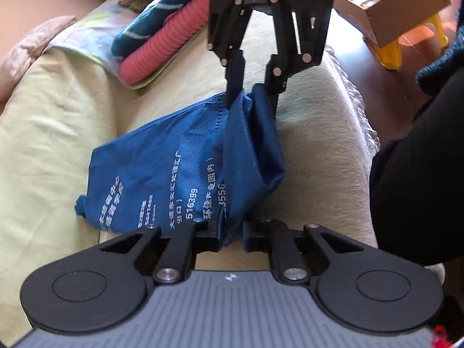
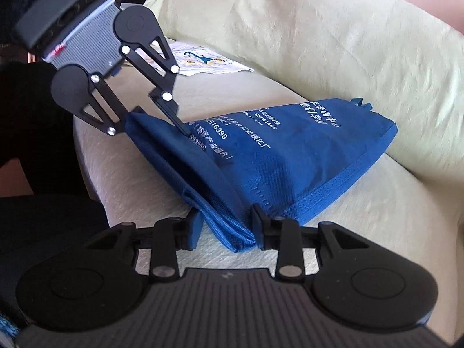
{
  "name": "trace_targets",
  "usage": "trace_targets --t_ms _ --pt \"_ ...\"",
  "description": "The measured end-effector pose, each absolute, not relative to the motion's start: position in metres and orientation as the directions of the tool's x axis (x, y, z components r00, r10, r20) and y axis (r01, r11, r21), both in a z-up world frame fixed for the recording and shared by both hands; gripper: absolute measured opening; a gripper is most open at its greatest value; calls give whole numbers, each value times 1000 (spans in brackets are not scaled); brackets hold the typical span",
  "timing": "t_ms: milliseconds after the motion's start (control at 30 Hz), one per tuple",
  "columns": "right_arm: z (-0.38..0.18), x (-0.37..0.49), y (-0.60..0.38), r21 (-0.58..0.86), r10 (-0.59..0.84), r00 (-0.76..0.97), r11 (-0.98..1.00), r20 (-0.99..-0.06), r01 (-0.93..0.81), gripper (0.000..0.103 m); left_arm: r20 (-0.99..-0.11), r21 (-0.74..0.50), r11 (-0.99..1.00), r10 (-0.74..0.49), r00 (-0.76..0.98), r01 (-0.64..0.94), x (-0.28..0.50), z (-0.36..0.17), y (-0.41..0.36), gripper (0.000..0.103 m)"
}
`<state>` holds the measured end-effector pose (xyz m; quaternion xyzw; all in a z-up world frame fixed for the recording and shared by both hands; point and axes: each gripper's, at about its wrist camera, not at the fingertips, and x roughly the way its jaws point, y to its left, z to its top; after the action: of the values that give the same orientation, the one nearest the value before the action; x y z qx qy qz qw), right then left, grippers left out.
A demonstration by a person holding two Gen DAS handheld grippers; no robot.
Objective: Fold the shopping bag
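A blue non-woven shopping bag (image 1: 174,168) with white print lies flattened on a cream sofa seat (image 1: 319,150). In the left wrist view my left gripper (image 1: 232,236) is shut on the bag's near corner, with fabric filling the gap between its pads. My right gripper (image 1: 252,101) faces it from the top of that view and pinches the bunched far corner. The right wrist view shows the same bag (image 2: 290,159), with my right gripper (image 2: 227,226) shut on its folded edge. My left gripper (image 2: 152,129) grips the opposite corner, tilted down from the upper left.
Folded pink and teal textiles (image 1: 162,37) are stacked behind the bag. A cardboard box (image 1: 391,8) sits on a yellow stool (image 1: 391,55) at the right. A person's dark sleeve (image 1: 420,159) borders the seat. A yellow-green cushion (image 2: 319,29) and a cartoon-print cloth (image 2: 203,58) lie behind.
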<state>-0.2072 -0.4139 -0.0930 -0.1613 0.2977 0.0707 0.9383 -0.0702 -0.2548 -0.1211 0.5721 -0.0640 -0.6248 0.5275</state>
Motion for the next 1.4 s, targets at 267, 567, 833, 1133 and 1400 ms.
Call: trace_targets --t_ms 267,567,833,1133,1400 --pt "-91 -207 -401 -303 -42 801 936 -597 -177 23 -722 495 -338 -673 162 800 -55 -103 -270 6" --pt "-69 -176 -469 323 310 631 941 -711 -98 15 -840 -92 -123 -523 -143 988 19 -75 -293 6" --pt "-90 -138 -535 686 574 464 720 -675 107 10 -846 -346 -55 -413 -337 937 73 -78 -324 11" --pt "-114 -143 -554 780 656 421 540 -626 317 3 -822 -73 -46 -564 -87 996 47 -22 -286 3" --pt "-111 -138 -550 756 646 394 538 -654 373 3 -786 45 -163 -614 -66 986 12 -36 -315 4"
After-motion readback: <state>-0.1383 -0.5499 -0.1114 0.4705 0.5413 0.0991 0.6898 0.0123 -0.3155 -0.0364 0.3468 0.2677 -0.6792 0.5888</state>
